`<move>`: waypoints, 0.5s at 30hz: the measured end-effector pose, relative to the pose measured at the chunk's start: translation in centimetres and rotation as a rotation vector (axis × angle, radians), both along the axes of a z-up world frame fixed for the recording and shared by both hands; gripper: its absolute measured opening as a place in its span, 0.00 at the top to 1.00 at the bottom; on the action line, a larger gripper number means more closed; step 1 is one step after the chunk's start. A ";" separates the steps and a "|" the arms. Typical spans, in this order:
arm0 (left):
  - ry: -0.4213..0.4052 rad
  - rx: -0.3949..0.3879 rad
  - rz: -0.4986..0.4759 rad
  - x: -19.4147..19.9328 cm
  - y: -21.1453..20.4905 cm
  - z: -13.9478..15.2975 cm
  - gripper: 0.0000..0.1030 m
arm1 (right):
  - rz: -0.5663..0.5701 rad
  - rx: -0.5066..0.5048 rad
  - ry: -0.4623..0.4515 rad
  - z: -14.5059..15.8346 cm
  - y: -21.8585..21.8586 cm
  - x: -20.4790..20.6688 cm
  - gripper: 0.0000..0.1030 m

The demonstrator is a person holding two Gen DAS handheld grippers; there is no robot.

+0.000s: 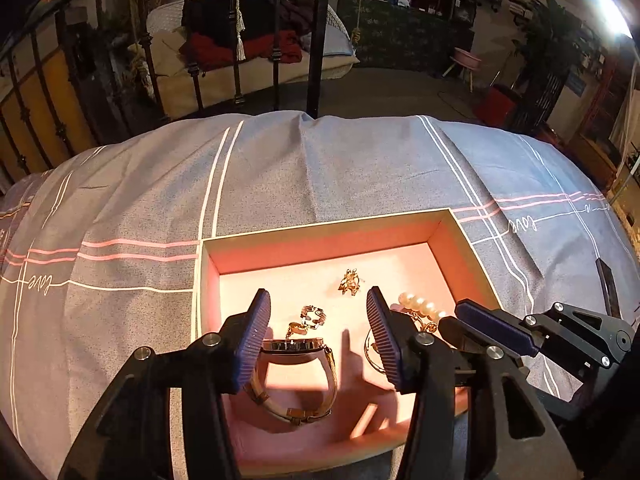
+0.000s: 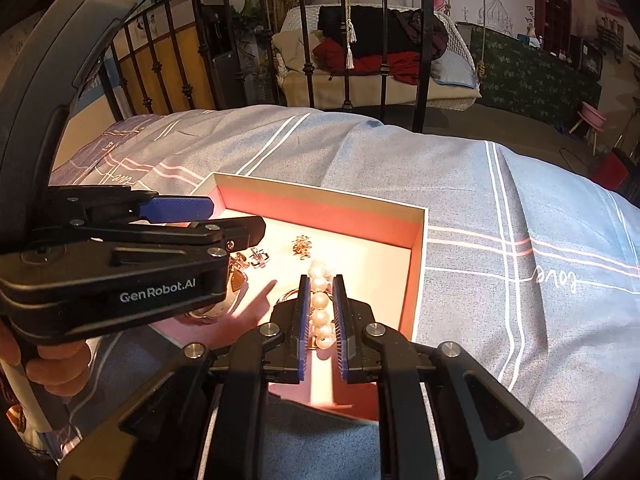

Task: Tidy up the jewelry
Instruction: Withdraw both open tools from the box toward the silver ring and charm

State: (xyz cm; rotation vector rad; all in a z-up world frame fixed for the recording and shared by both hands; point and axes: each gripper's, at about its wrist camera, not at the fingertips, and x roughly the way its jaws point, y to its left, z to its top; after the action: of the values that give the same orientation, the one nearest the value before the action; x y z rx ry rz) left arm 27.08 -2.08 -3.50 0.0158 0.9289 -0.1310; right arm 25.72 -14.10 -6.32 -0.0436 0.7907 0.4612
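In the lower centre of the right wrist view, the right gripper [image 2: 320, 320] is standing over the pearls [image 2: 320, 306]. Its jaws are narrowly parted. The strand is lying between the pads in line with them, and a slim gap is showing on each side, so the pads are probably not pressing; this is looking like a release. The pearls are resting on the floor of the box [image 2: 418, 276] near its right wall.

In the lower centre of the left wrist view, the left gripper [image 1: 318, 320] is hanging with its jaws about half open. The watch [image 1: 294, 350] is lying below and between the fingers, its case near the left pad [image 1: 250, 344], and whether they touch cannot be told. The band is curling toward the bottom edge of the frame.

Further up the frame, a ring [image 1: 312, 317] is lying just beyond the watch, and a gold ornament [image 1: 351, 281] is sitting nearer the far wall, apart from the rest. All pieces are inside the box, which is keeping them collected in one tray.

The box is resting on the striped cloth [image 1: 280, 176]. Black railings [image 1: 316, 40] are standing at the top of the frame.
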 end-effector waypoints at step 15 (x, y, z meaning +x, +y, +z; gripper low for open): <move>-0.143 -0.072 0.029 -15.8 2.5 -1.5 0.35 | -0.077 0.178 0.028 -4.0 -4.0 -15.0 0.33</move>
State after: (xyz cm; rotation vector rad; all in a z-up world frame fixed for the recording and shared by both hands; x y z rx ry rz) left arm 11.32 0.40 -5.00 -0.0542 0.7812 -0.1344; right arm 10.73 -18.06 -10.30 0.1584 0.7736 0.4578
